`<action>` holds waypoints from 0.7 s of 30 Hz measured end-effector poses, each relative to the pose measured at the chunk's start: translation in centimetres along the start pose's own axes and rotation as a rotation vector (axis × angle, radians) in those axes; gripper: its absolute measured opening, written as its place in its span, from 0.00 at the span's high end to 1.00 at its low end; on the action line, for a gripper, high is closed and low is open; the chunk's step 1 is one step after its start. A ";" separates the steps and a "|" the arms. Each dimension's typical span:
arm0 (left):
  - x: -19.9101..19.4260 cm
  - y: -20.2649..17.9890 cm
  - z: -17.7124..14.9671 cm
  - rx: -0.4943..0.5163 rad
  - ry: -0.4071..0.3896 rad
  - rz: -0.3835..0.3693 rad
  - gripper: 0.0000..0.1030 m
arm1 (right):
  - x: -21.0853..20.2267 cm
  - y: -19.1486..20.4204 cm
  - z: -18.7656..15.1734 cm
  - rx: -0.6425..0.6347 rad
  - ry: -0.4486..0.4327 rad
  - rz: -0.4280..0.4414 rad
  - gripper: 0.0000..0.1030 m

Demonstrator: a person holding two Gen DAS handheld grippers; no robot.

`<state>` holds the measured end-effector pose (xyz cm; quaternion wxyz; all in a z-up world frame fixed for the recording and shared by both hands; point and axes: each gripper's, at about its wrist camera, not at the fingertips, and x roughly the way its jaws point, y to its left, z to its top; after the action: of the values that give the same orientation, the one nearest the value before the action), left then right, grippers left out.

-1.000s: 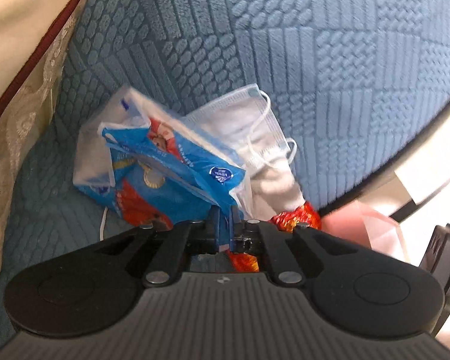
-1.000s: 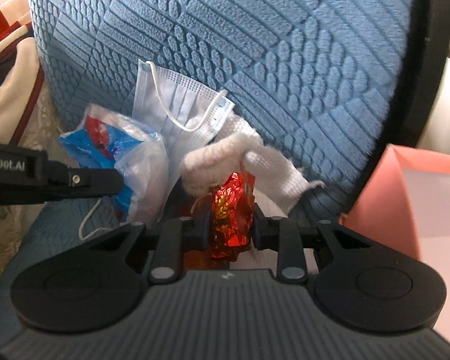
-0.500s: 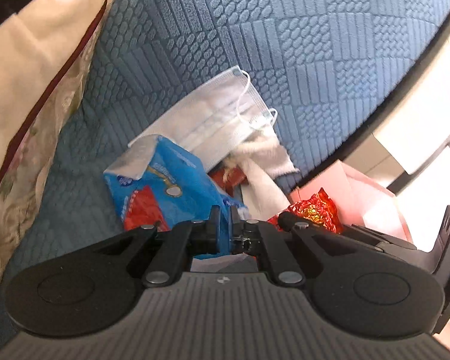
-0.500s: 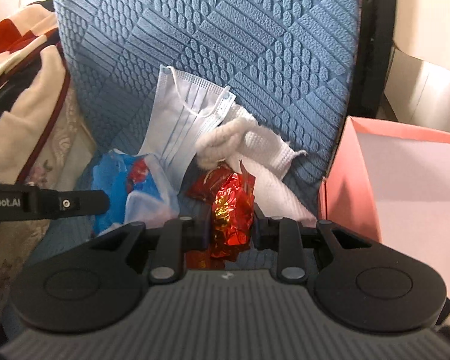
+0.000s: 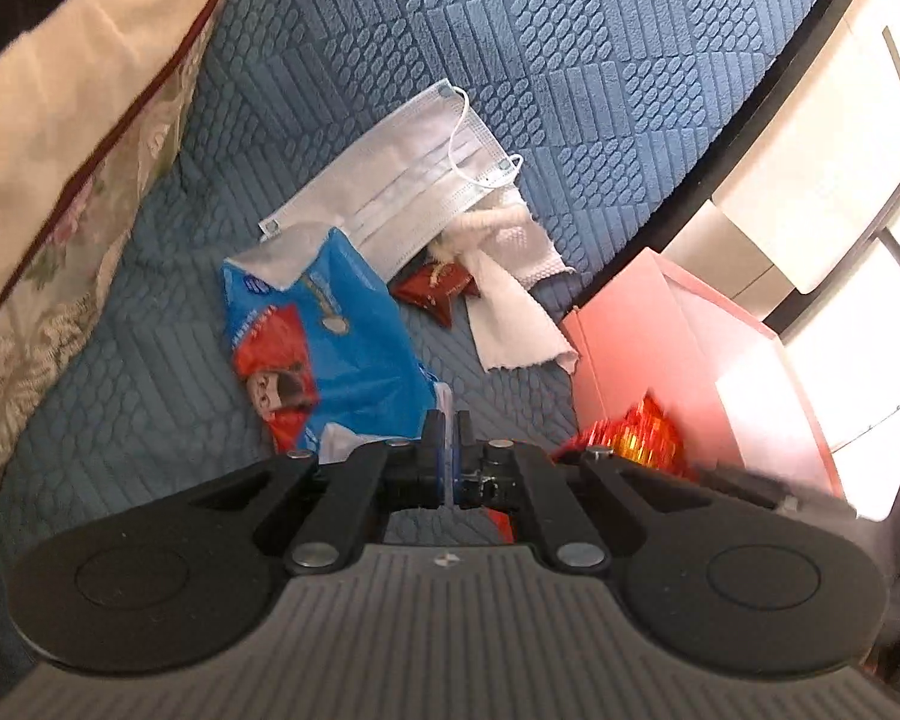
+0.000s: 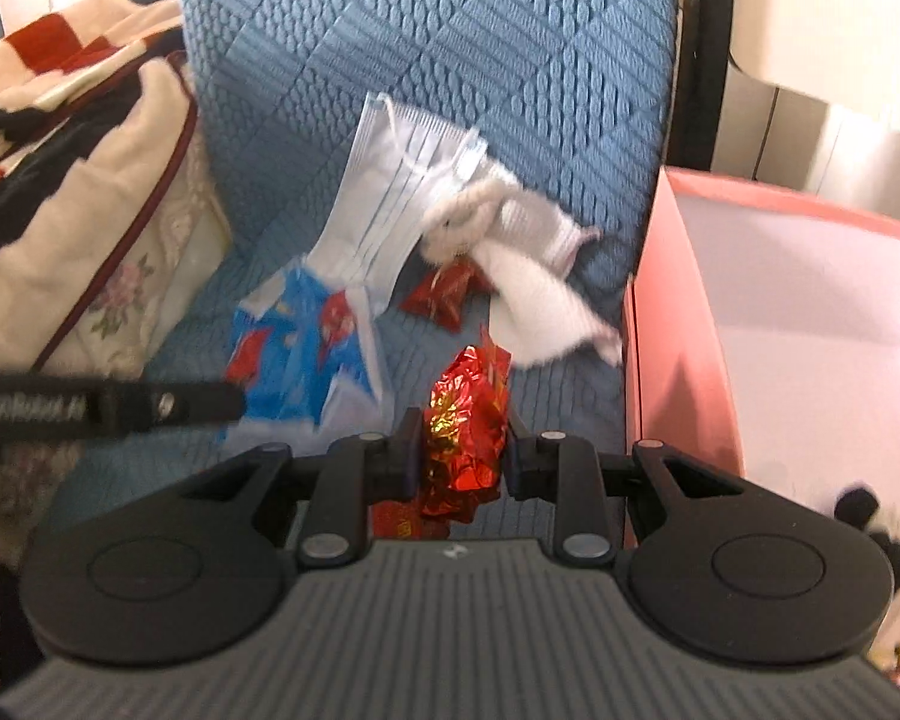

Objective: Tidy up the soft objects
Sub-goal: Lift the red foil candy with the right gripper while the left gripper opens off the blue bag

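left claw (image 5: 448,427): pinching the blue pack (image 5: 324,348) by its edge seal
right claw (image 6: 461,433): clamped on foil candy (image 6: 465,420), probably headed for the pink box (image 6: 678,324) on the right

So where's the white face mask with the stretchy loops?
In the left wrist view the white pleated face mask lies mid-frame on the blue quilted cushion, just behind the blue plastic packet.

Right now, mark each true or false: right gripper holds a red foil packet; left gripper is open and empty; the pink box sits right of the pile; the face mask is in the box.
1. Right gripper holds a red foil packet: true.
2. Left gripper is open and empty: false, it is shut on the blue packet.
3. Pink box sits right of the pile: true.
4. Face mask is in the box: false, it lies on the blue cushion.
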<state>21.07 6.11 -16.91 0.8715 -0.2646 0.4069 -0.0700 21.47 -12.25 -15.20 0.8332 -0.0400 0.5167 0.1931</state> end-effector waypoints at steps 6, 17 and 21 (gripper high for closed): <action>1.0 0.9 0.1 -0.066 0.010 0.035 0.96 | -0.7 0.3 -2.1 -0.020 0.063 0.017 0.71; 2.8 1.2 1.4 -0.082 -0.068 0.033 0.40 | 1.9 0.4 -2.3 0.002 0.089 0.010 0.71; 4.0 0.7 1.7 -0.061 -0.073 0.049 0.39 | 2.2 0.1 -2.3 0.020 0.088 0.010 0.69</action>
<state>24.93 6.04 -19.08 0.8788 -0.2833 0.3830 -0.0267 20.39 -12.09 -18.19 0.8089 -0.0378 0.5550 0.1902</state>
